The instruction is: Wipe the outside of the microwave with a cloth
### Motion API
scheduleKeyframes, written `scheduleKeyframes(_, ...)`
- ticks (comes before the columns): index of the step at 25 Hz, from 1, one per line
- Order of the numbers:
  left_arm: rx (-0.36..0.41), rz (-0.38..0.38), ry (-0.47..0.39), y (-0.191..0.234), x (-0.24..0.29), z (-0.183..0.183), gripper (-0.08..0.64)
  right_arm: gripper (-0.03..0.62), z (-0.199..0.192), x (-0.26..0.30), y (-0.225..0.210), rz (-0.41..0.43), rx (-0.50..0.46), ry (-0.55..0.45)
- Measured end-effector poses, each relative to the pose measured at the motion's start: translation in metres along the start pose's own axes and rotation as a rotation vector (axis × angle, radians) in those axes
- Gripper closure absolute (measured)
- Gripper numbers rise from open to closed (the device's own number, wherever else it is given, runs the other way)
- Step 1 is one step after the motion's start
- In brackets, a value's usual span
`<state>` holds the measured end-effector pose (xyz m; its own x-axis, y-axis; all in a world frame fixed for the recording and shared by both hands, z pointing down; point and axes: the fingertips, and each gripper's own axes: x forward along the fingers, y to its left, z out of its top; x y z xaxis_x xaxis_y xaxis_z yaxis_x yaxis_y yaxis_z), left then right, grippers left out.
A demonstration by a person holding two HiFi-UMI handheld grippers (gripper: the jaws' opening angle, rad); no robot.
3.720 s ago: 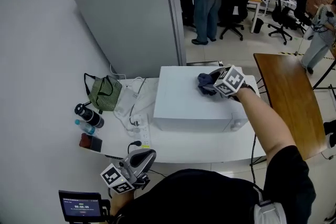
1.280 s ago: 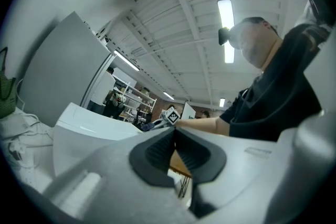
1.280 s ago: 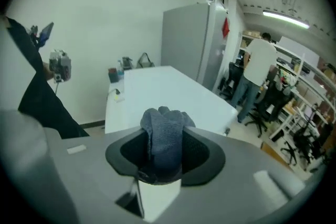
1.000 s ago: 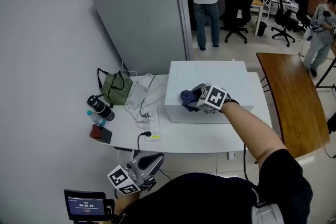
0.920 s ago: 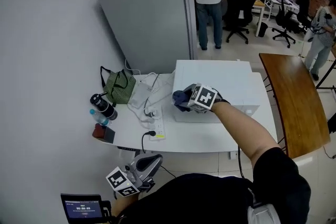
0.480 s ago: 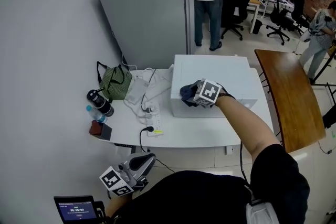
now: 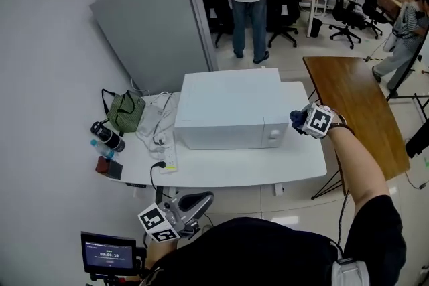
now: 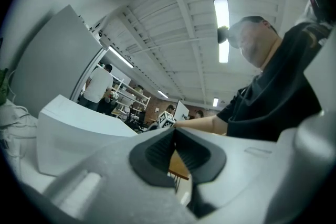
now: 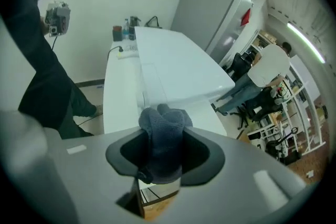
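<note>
Black short-sleeved shirt point(image 7: 268, 254), bare forearm below the sleeve point(image 7: 367, 209). Smooth grey moulded left gripper point(image 8: 175, 136) and right gripper point(image 9: 160, 155), each lined with black ribbed pads point(image 8: 157, 152) and carrying a white cube with black square markers point(image 7: 318, 121).

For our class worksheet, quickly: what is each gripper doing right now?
Left gripper: closed, empty.
Right gripper: closed on the dark blue cloth.
</note>
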<state>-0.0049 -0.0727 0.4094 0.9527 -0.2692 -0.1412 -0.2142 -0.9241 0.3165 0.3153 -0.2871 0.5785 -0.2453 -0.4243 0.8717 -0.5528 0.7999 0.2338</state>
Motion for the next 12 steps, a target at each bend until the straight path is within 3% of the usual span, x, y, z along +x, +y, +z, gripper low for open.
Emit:
scheduleKeyframes(2, 0.003, 0.003, 0.009, -0.004, 0.003, 0.001, 0.555, 0.440, 0.007, -0.008, 0.007, -0.004, 0.022, -0.083)
scheduleKeyframes(5, 0.007, 0.019, -0.002, 0.000, -0.009, 0.006, 0.557, 0.440, 0.067, -0.015, 0.056, -0.005, -0.030, -0.280)
scheduleKeyframes(8, 0.004, 0.037, -0.015, 0.010, -0.039, 0.011, 0.557, 0.440, 0.151, 0.016, 0.127, -0.076, -0.258, -0.354)
scheduleKeyframes(12, -0.002, 0.071, -0.029, 0.030, -0.104, 0.023, 0.557, 0.440, 0.281, 0.084, 0.205, -0.229, -0.563, -0.364)
